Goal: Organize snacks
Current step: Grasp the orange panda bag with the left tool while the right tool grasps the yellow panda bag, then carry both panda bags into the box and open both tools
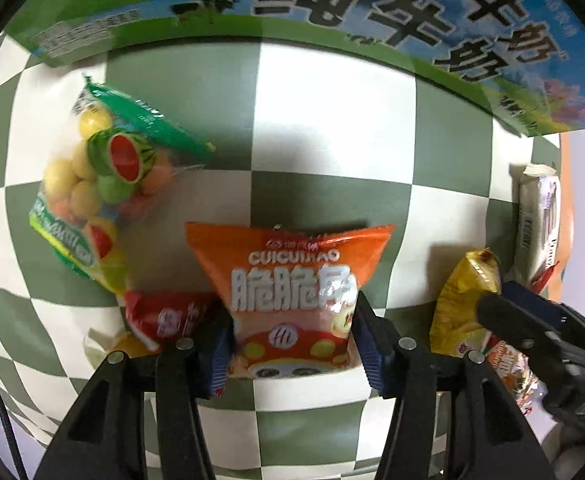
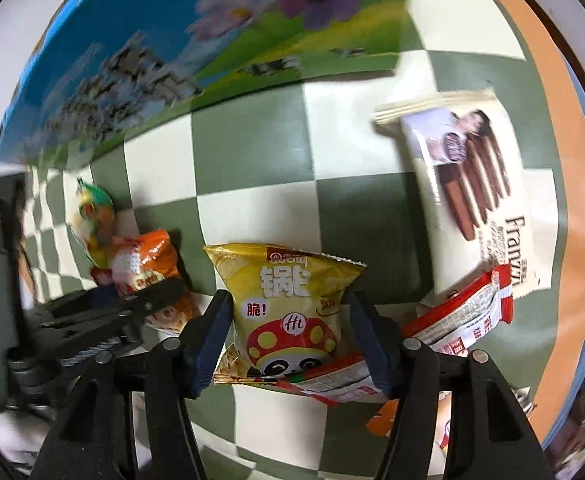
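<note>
An orange snack packet (image 1: 292, 276) lies on the green-and-white checked cloth (image 1: 312, 128). My left gripper (image 1: 292, 344) points down over it, its blue pads pressing the packet's lower sides. In the right wrist view a yellow snack packet (image 2: 288, 292) with a panda print sits between the pads of my right gripper (image 2: 290, 332), which touch it and pinch it narrow. The yellow packet (image 1: 464, 304) and the right gripper (image 1: 532, 320) also show at the left view's right edge. The left gripper (image 2: 132, 304) and the orange packet (image 2: 144, 264) appear at the right view's left.
A large milk carton box (image 1: 372, 12) stands along the far side. A bag of fruit-shaped candies (image 1: 104, 184) and a red packet (image 1: 164, 316) lie left of the orange packet. A white wafer pack (image 2: 472, 200) and a red-and-white packet (image 2: 464, 320) lie to the right, near the cloth's orange border.
</note>
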Available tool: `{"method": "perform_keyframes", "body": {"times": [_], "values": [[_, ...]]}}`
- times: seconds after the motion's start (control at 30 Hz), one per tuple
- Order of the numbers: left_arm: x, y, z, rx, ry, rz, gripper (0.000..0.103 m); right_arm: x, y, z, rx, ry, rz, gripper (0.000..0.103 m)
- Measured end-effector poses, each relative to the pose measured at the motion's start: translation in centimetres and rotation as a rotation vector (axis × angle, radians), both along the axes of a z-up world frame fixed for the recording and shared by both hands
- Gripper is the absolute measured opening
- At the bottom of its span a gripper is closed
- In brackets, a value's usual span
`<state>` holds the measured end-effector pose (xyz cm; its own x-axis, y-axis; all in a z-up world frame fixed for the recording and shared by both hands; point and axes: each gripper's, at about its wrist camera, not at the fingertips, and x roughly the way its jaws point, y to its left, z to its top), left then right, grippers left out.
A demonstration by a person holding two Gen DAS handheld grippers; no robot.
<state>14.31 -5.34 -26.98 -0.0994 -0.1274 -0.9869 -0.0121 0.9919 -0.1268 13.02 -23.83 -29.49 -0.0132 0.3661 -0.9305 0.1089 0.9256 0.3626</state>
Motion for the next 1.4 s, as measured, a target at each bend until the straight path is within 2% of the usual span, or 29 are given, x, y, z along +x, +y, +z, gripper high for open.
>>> {"method": "perform_keyframes", "body": {"times": [0.17, 0.33, 0.5, 0.67, 0.9, 1.13, 1.23, 1.4], "values": [[1.1, -1.2, -0.2, 0.018, -0.013, -0.001, 0.052, 0.6, -1.1, -0.4, 0.011, 0.018, 0.011, 0.064], [1.1, -1.8, -0.2, 0.025, -0.025, 0.0, 0.051, 0.5, 0.5, -2.9, 0.013, 0.073, 0.025, 0.064], [-0.7, -1.3, -0.1, 0.041, -0.041, 0.007, 0.047, -0.4, 1.1, -2.6, -0.04, 0.011, 0.026, 0.058], [-1.0, -2.0, 1.2, 0.036, -0.06, 0.012, 0.044, -1.5, 1.3, -1.1, -0.031, -0.027, 0.006, 0.056], [-1.9, -1.3, 6.4, -0.011, -0.132, 0.016, 0.044, -1.7, -1.0, 3.6, 0.025, -0.101, -0.026, 0.055], [-0.3, -0.9, 14.6, -0.109, -0.265, 0.021, 0.044, -0.4, -2.7, 11.3, 0.082, -0.216, -0.03, 0.055], [2.3, -1.2, 17.9, -0.151, -0.307, 0.011, 0.044, 0.8, -2.3, 14.1, 0.11, -0.256, -0.041, 0.055], [7.9, -2.0, 20.3, -0.15, -0.348, -0.017, 0.044, 4.4, -1.8, 18.5, 0.104, -0.352, -0.038, 0.055]]}}
